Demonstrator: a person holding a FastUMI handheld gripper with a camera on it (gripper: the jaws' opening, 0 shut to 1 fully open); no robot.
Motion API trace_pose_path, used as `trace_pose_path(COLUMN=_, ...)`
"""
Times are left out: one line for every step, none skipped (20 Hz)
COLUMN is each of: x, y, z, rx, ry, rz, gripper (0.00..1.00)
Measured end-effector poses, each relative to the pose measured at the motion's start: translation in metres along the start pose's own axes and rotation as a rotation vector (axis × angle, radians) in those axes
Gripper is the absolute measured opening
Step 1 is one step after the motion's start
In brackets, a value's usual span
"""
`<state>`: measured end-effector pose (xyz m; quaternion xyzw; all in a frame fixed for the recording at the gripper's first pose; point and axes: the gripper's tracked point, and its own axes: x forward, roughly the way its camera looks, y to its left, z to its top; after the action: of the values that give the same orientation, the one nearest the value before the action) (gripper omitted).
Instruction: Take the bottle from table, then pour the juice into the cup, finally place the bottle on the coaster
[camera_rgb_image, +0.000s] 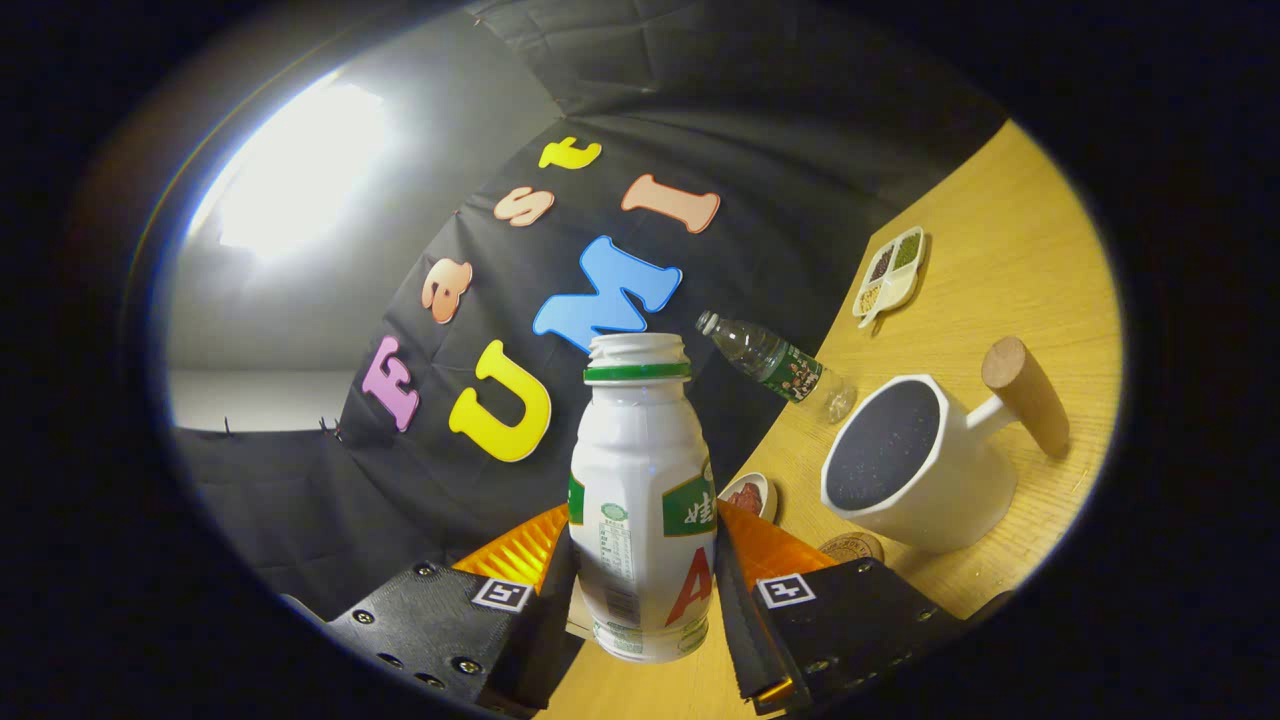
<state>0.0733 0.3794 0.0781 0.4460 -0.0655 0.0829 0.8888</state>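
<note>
Hand-held gripper (645, 590): closed on the bottle (640, 500), one finger pressed to each side of the lower body. The grip sits low, below the label band.

Bottle: white plastic, green neck ring, cap off, mouth open. It is held between the fingers, and the view is tilted, so the table (1000, 250) slopes away beyond it. Whether the base is clear of the table cannot be told for certain, though it appears lifted.

Cup (915, 465): white, with a wooden side handle, standing on the table beyond the fingers and well to one side of the bottle. Its interior looks dark and speckled; contents uncertain.

Coaster (850, 546): a small round brown disc just ahead of the nearer finger, close to the cup's base.

Other items: a clear water bottle (775, 365) lying or leaning further back, a small dish (750, 495) behind the held bottle, and a divided tray (890, 272) at the far end.

Handling judgement: thin plastic walls are likely to flex under pressure, and a smooth surface may slip when tipped. Weight depends on fill, which is hidden. With the mouth open, any abrupt tilt risks a spill. A mid-body hold would give better control when pouring than the present low one.

Stage: bottle taken; pour not yet made.
</note>
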Motion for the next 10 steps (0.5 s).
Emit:
trace_pose_path(x=0.001, y=-0.001, z=-0.002, rx=-0.06, ry=0.012, rz=-0.012, gripper=0.66)
trace_pose_path(x=0.002, y=0.0, z=-0.004, rx=-0.118, ry=0.025, rz=-0.025, gripper=0.66)
trace_pose_path(x=0.004, y=0.0, z=-0.007, rx=-0.18, ry=0.038, rz=-0.045, gripper=0.67)
trace_pose_path(x=0.004, y=-0.003, z=-0.008, rx=-0.245, ry=0.04, rz=-0.071, gripper=0.67)
trace_pose_path(x=0.004, y=-0.004, z=-0.008, rx=-0.303, ry=0.039, rz=-0.089, gripper=0.67)
trace_pose_path(x=0.005, y=-0.002, z=-0.011, rx=-0.345, ry=0.044, rz=-0.094, gripper=0.67)
trace_pose_path(x=0.007, y=0.0, z=-0.014, rx=-0.371, ry=0.055, rz=-0.095, gripper=0.67)
trace_pose_path(x=0.007, y=0.001, z=-0.017, rx=-0.388, ry=0.063, rz=-0.097, gripper=0.67)
trace_pose_path(x=0.007, y=0.0, z=-0.02, rx=-0.408, ry=0.071, rz=-0.106, gripper=0.67)
trace_pose_path(x=0.005, y=0.0, z=-0.022, rx=-0.434, ry=0.071, rz=-0.114, gripper=0.67)
